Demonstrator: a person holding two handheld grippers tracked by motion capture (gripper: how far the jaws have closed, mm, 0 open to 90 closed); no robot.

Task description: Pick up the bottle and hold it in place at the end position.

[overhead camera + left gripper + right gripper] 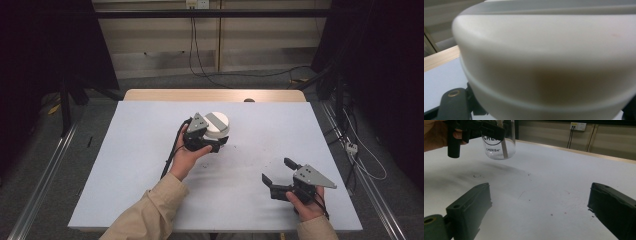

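A clear glass jar with a white lid and the printed word CHERISH hangs a little above the table, casting a shadow on it. My left gripper is shut on the jar just under the lid, at mid-table. In the left gripper view the lid looms very close and blurred. A pale strip shows through the glass. My right gripper rests low at the front right, open, with bare tabletop between its fingers. It points toward the jar from well apart.
The white table cover carries small dark specks near its middle. A wooden table edge runs along the far side. Cables and metal rails lie on the floor around the table. The left gripper's cable trails back toward the person.
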